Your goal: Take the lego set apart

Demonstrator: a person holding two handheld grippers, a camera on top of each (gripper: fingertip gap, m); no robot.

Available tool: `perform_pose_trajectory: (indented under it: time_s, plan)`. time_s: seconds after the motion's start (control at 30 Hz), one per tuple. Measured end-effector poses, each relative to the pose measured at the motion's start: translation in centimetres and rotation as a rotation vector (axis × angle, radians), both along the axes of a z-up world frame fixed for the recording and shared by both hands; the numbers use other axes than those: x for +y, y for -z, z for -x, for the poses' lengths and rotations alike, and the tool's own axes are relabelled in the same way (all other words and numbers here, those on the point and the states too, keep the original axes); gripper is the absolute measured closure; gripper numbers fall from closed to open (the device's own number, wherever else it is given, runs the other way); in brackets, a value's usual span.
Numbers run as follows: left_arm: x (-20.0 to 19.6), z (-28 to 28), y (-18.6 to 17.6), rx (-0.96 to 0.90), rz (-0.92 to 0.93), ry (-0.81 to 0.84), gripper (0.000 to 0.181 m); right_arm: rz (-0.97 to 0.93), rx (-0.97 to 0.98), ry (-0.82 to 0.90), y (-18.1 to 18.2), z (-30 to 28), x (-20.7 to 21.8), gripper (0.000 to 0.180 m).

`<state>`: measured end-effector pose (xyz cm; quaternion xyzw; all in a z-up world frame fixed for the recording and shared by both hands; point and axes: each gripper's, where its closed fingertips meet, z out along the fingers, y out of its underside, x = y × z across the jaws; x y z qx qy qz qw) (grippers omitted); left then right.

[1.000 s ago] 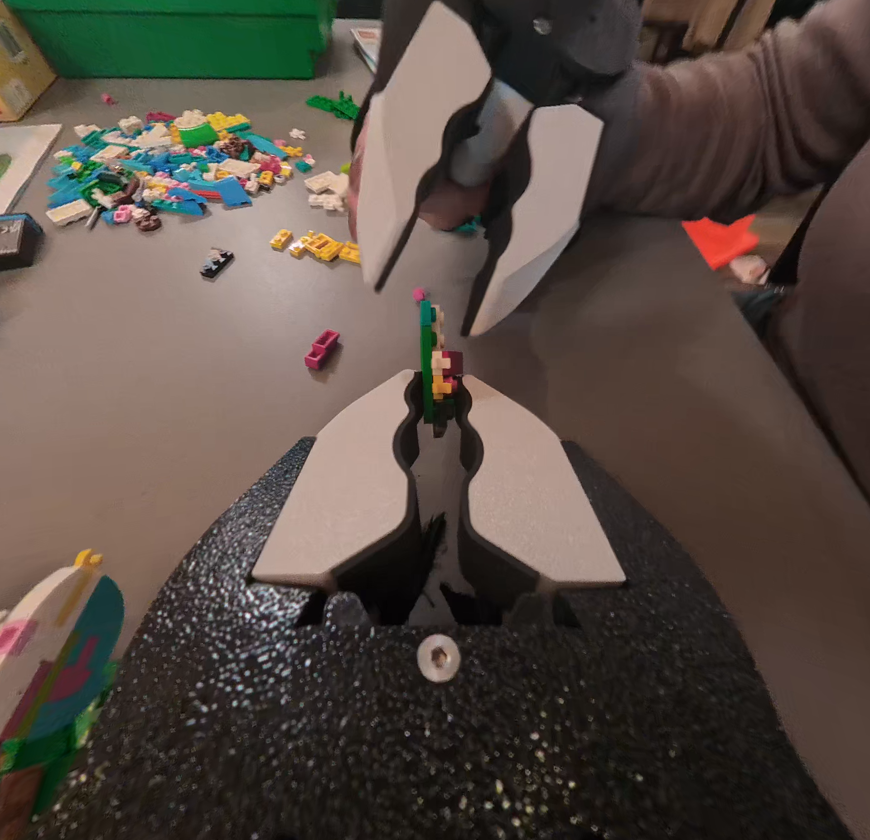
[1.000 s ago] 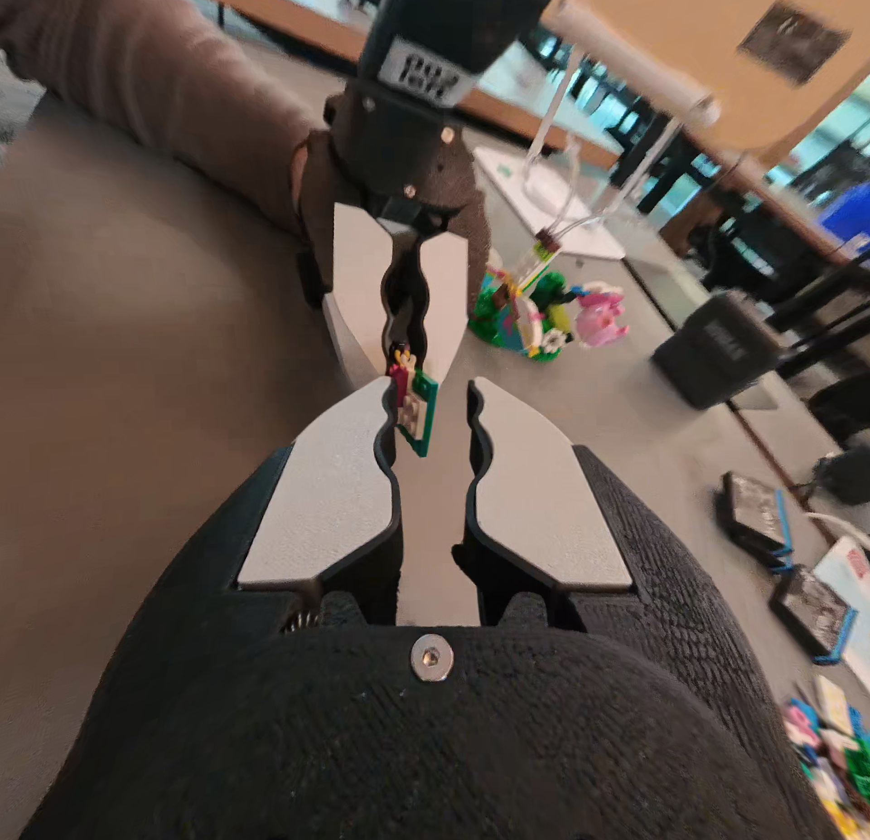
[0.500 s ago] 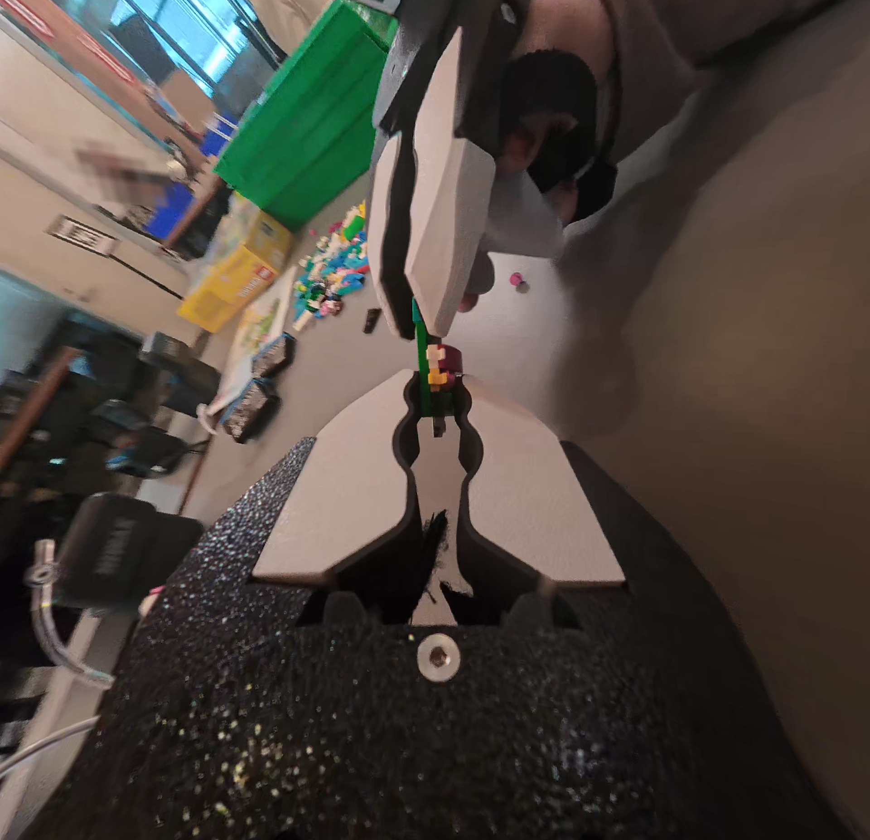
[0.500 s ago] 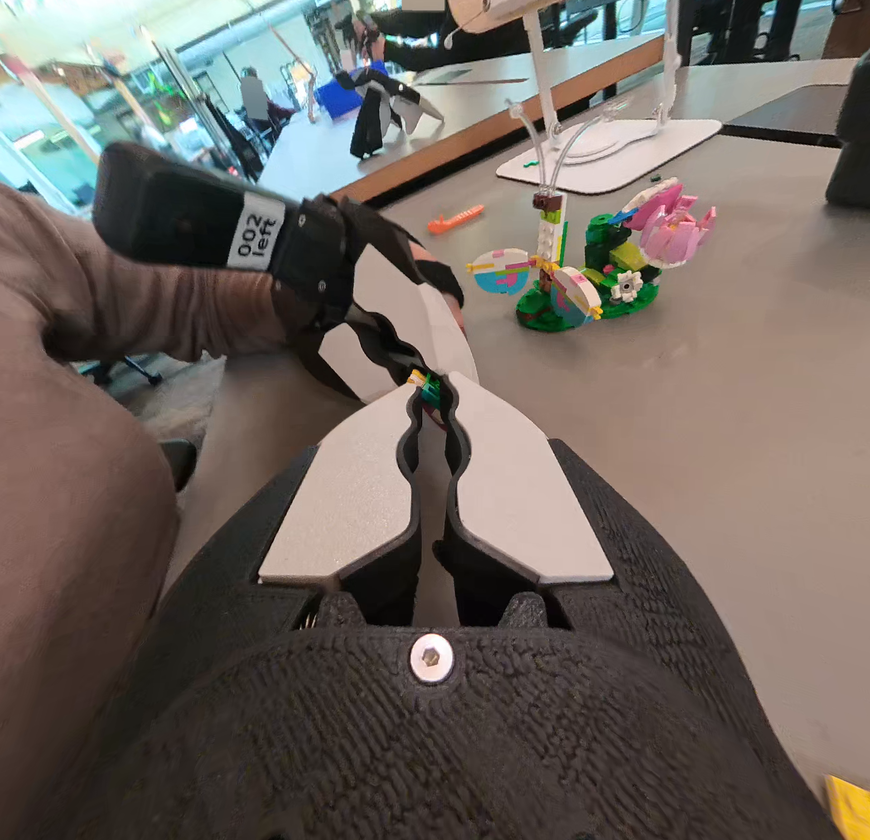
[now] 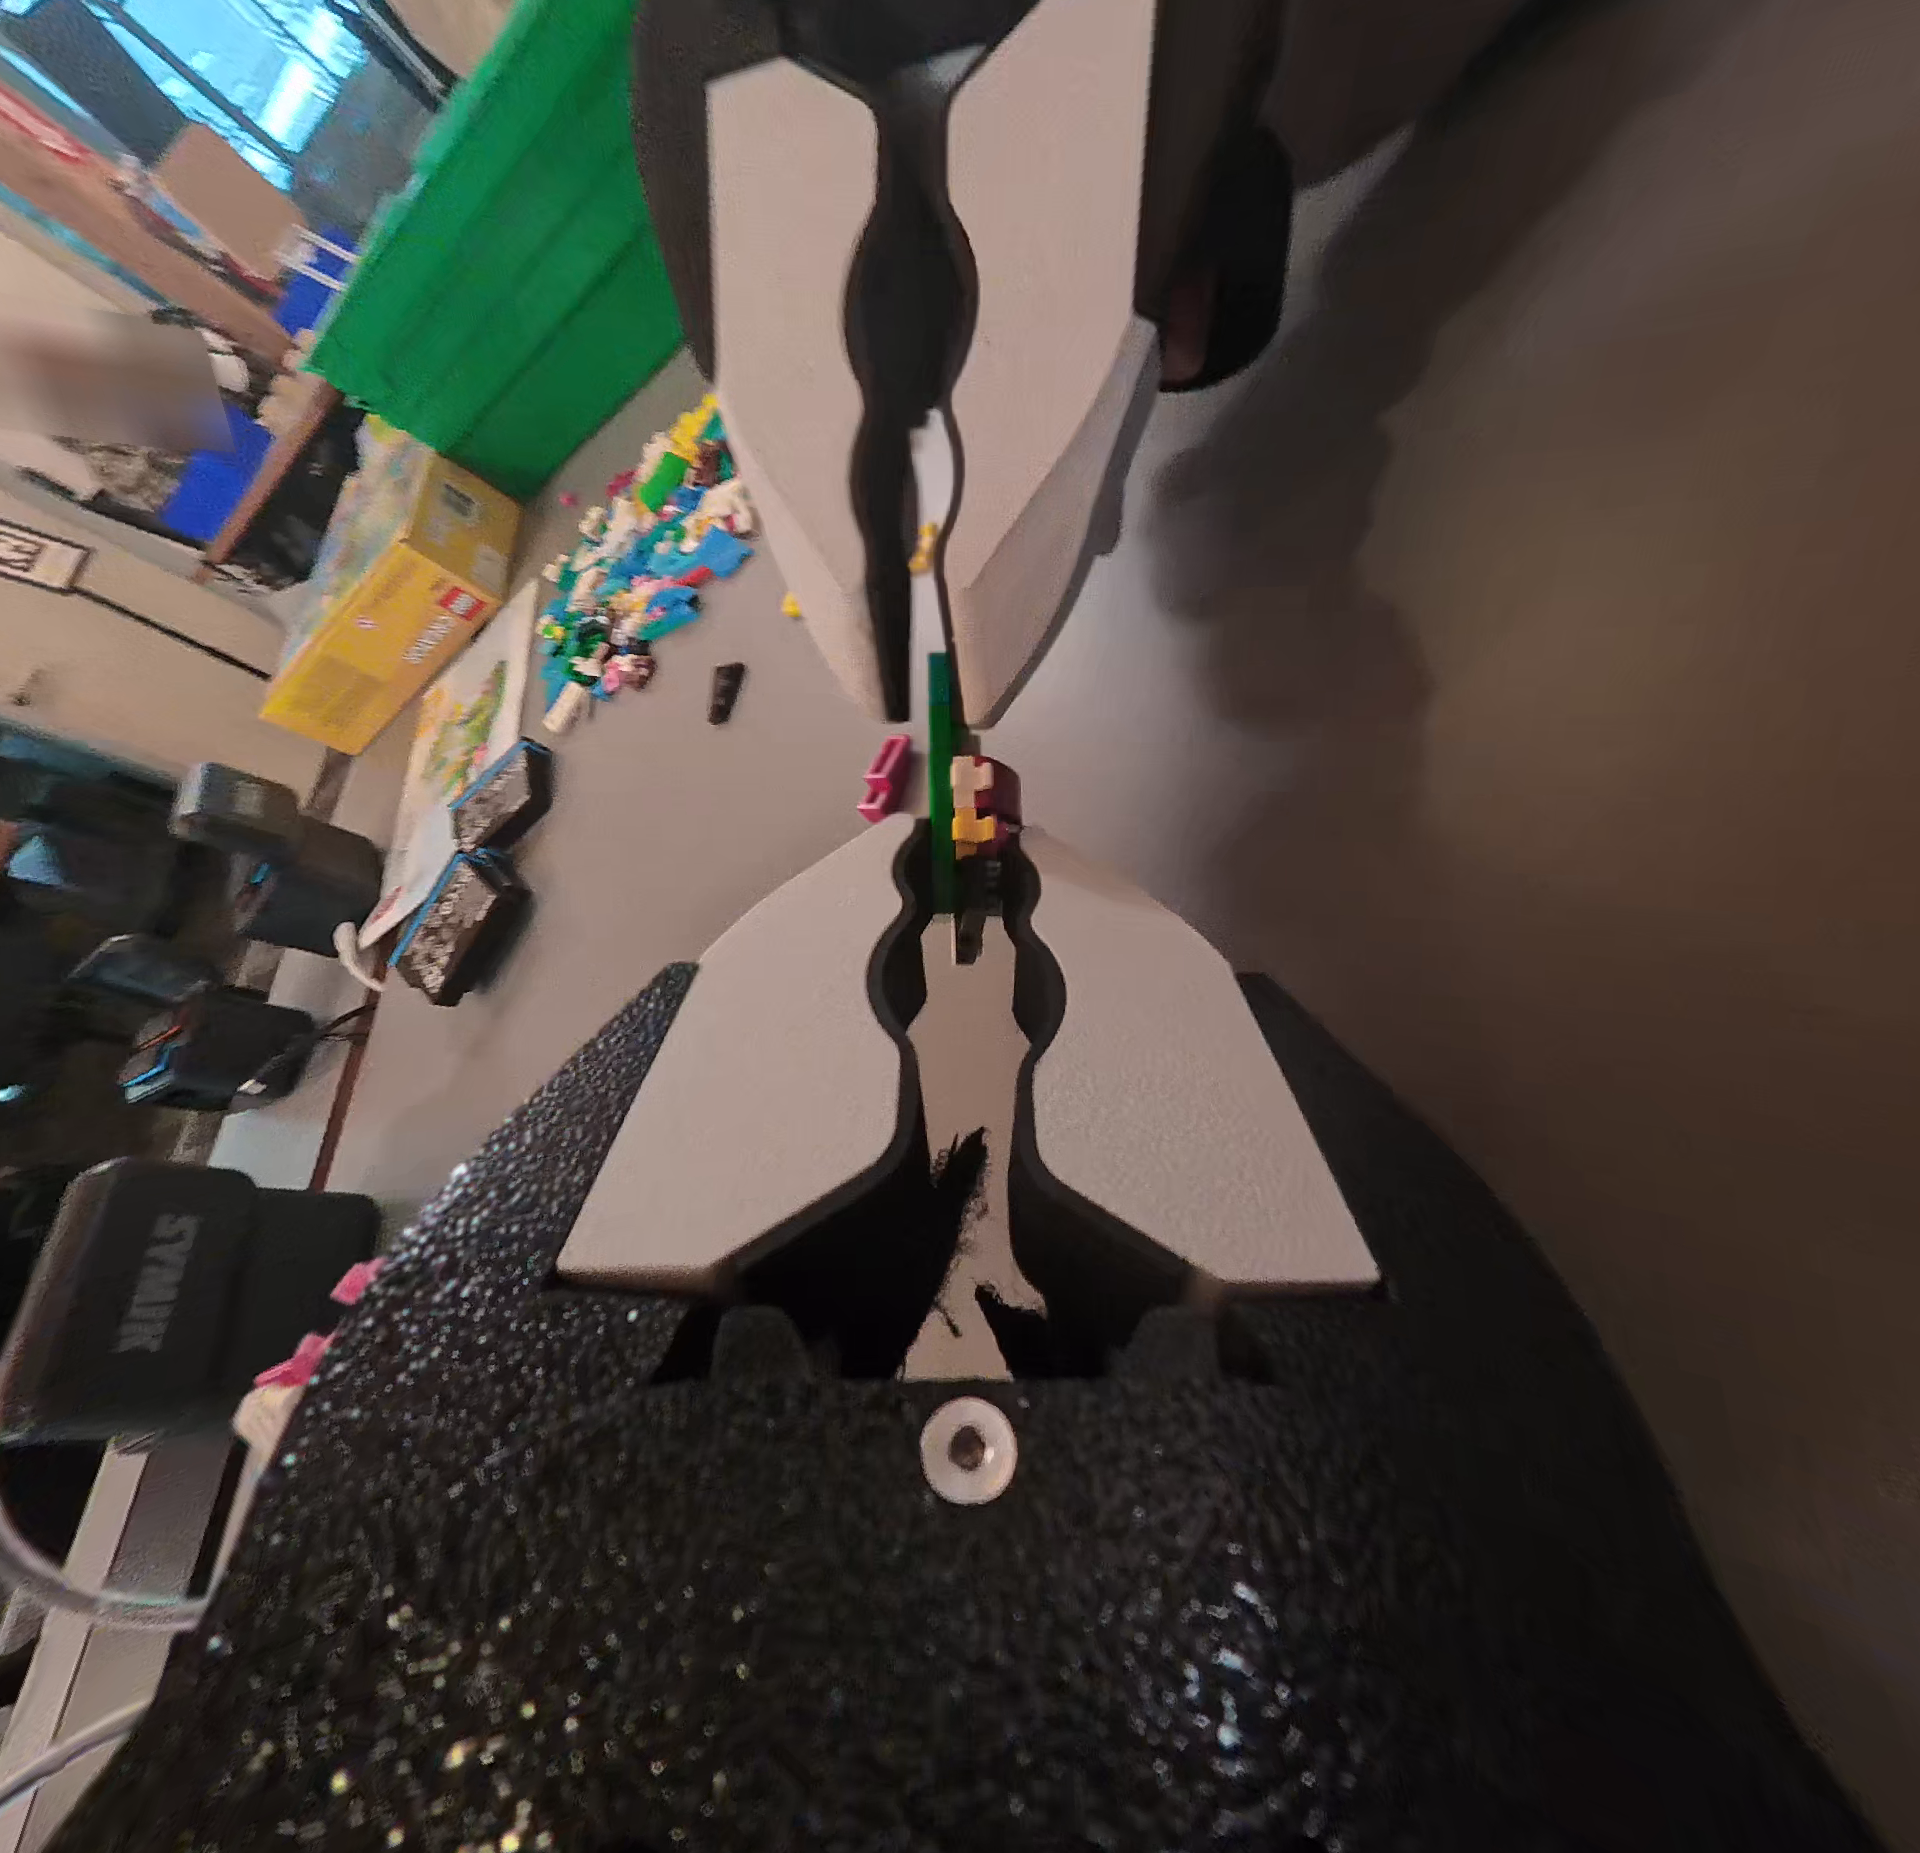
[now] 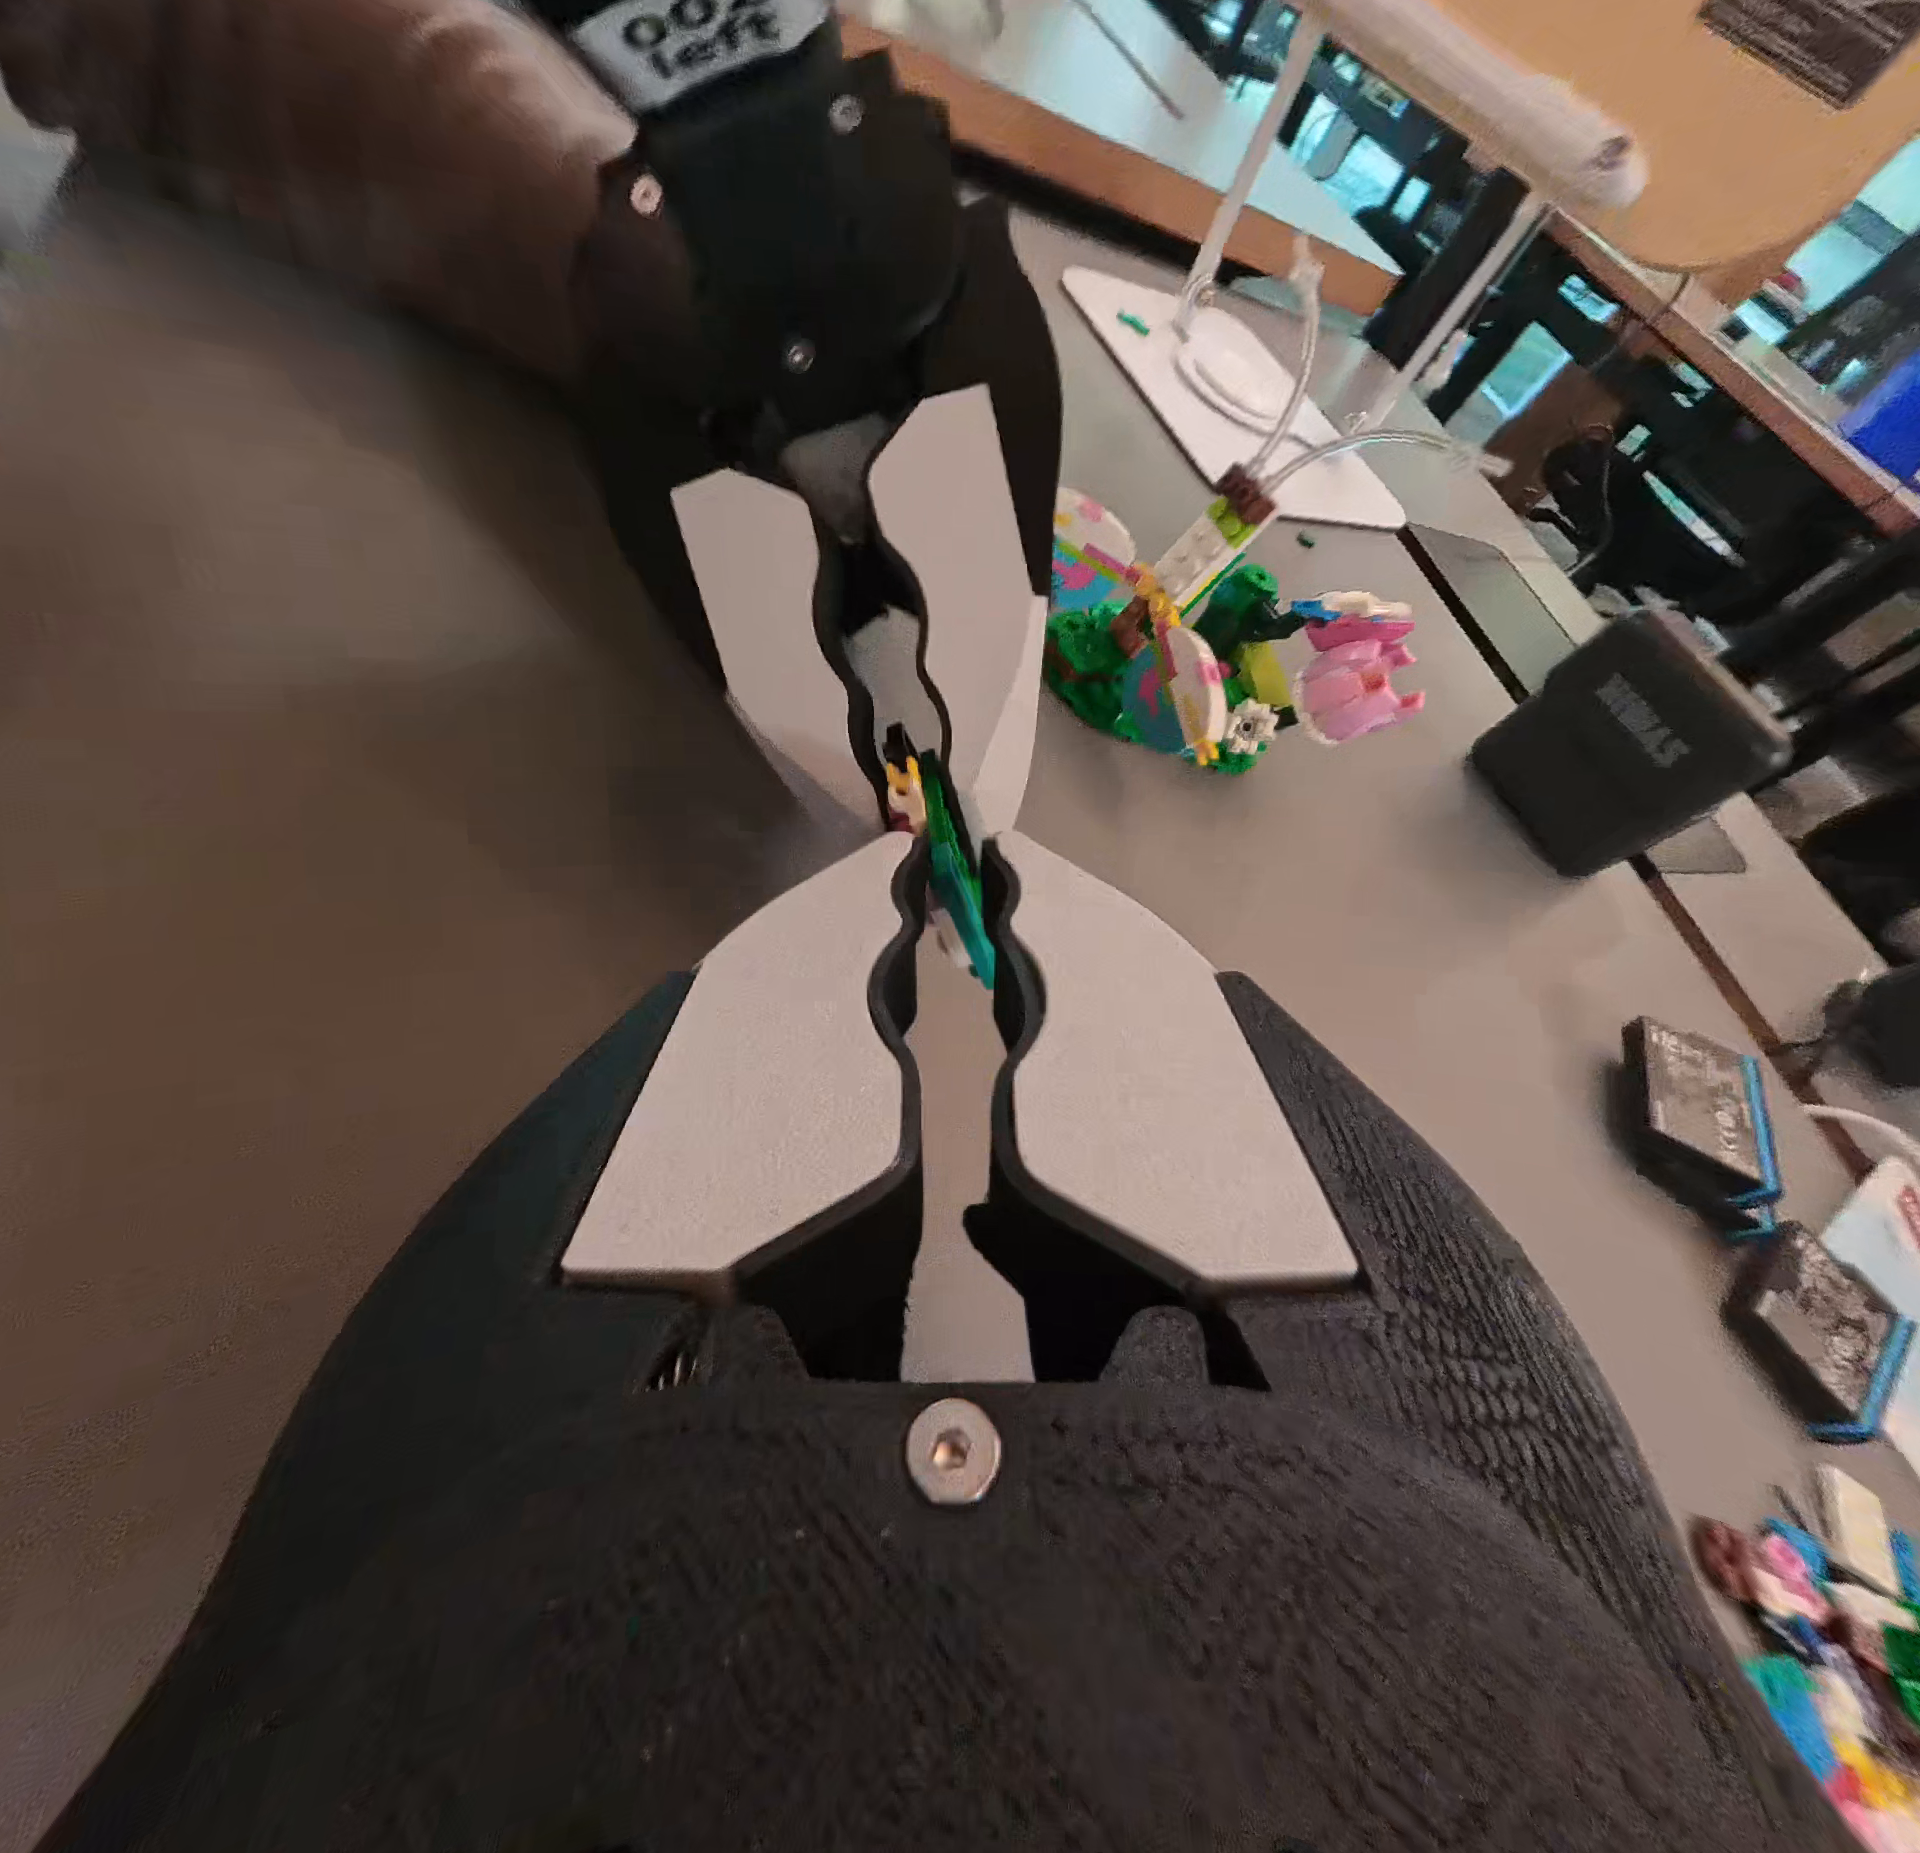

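A small lego piece (image 5: 943, 764), a green plate with white, yellow and dark red bricks on one face, is held in the air between both grippers. My left gripper (image 5: 961, 847) is shut on its lower end. My right gripper (image 6: 951, 853) is shut on the plate's other end, which looks teal and green in the right wrist view (image 6: 961, 904). The grippers face each other tip to tip. The right gripper (image 5: 925, 697) comes in from above in the left wrist view, and the left gripper (image 6: 920, 775) does so in the right wrist view.
A built lego model (image 6: 1195, 650) with butterfly wings and a pink flower stands on the grey table. A pile of loose bricks (image 5: 634, 577), a yellow box (image 5: 395, 608) and a green bin (image 5: 499, 276) lie farther off. A magenta brick (image 5: 886, 777) and black cases (image 6: 1704, 1117) lie about.
The right gripper was open beside the piece and has closed on it. Both grippers have turned in the air with the piece held between them.
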<state>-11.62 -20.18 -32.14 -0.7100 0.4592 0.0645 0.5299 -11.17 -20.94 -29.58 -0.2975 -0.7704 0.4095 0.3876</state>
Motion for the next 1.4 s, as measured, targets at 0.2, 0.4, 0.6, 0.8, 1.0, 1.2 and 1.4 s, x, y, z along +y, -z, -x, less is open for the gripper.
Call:
perform_pose_trajectory:
  time_s: [0.2, 0.4, 0.6, 0.8, 1.0, 1.2, 1.4]
  plan:
    - [-1.3, -1.1, 1.0, -0.04, 0.126, 0.099, 0.169, -0.025, -0.074, -0.103, 1.3, -1.0, -1.0, 0.176]
    - [-0.4, 0.2, -1.7, -0.063, -0.027, 0.026, 0.169, 0.117, 0.03, 0.024, -1.2, 0.3, 0.2, 0.175]
    - [-0.1, 1.0, -2.2, 0.045, -0.141, -0.012, 0.169, 0.239, 0.012, 0.088, -1.5, 0.9, 0.7, 0.175]
    - [0.1, 1.4, -2.3, 0.2, -0.247, -0.025, 0.168, 0.39, -0.048, 0.093, -1.4, 1.0, 0.7, 0.174]
    - [-0.4, 0.6, -2.0, 0.135, -0.223, 0.049, 0.168, 0.437, -0.1, 0.0, -1.3, 0.3, 0.0, 0.174]
    - [-1.5, -1.1, -2.2, -0.034, -0.159, 0.159, 0.169, 0.575, -0.16, -0.153, -2.0, -1.0, -1.0, 0.175]
    - [-1.2, -1.2, -2.3, 0.017, -0.214, 0.132, 0.169, 0.744, -0.138, -0.091, -3.8, -0.8, 1.8, 0.177]
